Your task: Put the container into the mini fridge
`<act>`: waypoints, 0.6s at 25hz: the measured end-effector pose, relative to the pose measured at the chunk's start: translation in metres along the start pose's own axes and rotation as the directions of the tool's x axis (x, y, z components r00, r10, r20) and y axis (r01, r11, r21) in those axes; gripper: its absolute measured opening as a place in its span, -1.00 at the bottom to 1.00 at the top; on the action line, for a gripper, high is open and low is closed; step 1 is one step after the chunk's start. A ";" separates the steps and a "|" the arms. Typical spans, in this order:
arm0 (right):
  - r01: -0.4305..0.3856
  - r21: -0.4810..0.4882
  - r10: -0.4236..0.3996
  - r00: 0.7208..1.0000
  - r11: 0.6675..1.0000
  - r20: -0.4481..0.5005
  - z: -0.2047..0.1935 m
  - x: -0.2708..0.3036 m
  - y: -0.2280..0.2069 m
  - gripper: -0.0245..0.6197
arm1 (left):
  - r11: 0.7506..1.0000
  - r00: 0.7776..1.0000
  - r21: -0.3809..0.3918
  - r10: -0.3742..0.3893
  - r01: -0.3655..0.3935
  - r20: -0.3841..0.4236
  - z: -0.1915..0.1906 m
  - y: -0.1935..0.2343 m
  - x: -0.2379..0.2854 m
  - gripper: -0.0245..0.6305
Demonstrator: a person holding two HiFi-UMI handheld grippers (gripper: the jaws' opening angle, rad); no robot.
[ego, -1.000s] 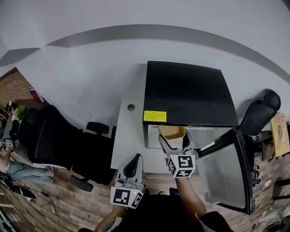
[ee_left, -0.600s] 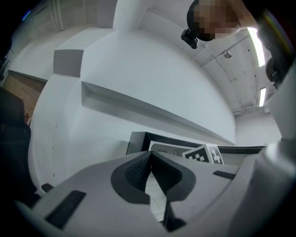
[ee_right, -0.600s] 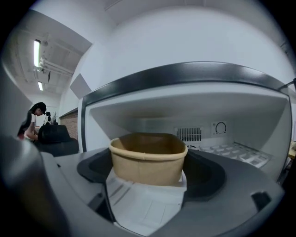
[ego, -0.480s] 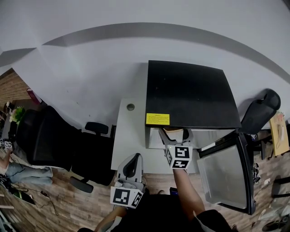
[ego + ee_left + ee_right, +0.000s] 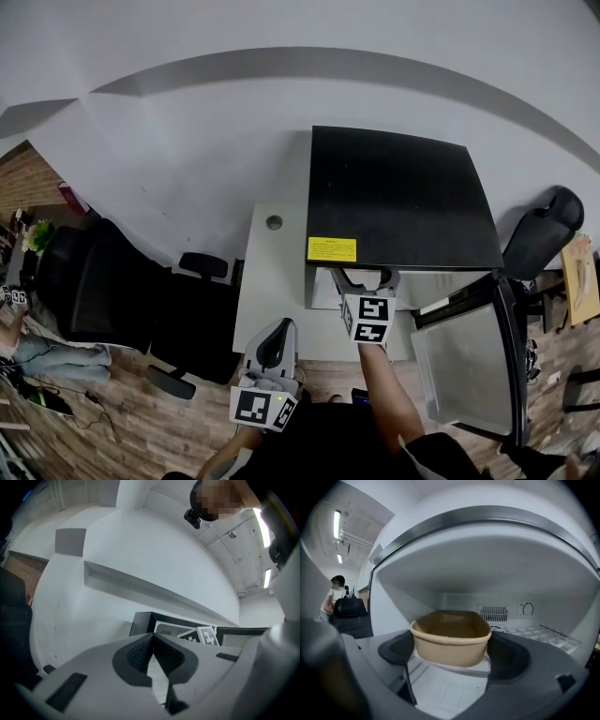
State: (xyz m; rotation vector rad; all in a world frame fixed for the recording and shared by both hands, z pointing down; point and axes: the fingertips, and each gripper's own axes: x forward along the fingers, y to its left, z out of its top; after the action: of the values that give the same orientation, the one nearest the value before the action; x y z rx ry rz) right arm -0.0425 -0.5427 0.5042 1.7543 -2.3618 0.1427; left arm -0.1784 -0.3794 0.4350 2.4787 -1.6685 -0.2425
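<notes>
The black mini fridge (image 5: 403, 197) stands on a white desk, its door (image 5: 464, 361) swung open to the right. My right gripper (image 5: 364, 279) reaches into the fridge opening, and its tips are hidden under the fridge's top edge. In the right gripper view, the right gripper (image 5: 452, 649) is shut on a tan oval container (image 5: 451, 637), held upright just above the white fridge shelf (image 5: 440, 686). The container is empty. My left gripper (image 5: 274, 345) hangs at the desk's front edge, left of the fridge. Its jaws are shut on nothing (image 5: 153, 638).
The fridge's back wall has a vent (image 5: 493, 613) and a dial (image 5: 528, 608). A black office chair (image 5: 103, 291) stands left of the desk (image 5: 277, 291), another chair (image 5: 539, 234) at the right. A person (image 5: 333, 597) sits far off.
My right gripper has pushed forward with the container, which has gone from in front of the fridge opening to inside it. The left gripper has stayed put.
</notes>
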 end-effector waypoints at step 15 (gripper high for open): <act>-0.019 -0.004 0.019 1.000 1.000 0.004 -0.003 -0.013 0.000 0.56 | 1.000 1.000 0.000 0.005 -0.005 0.002 -0.001 -0.010 -0.008 -0.90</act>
State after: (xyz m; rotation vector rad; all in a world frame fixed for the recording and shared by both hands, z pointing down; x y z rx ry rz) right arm -0.0388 -0.5298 0.5040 1.7319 -2.3803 0.1369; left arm -0.1727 -0.3683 0.4340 2.4750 -1.6745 -0.2449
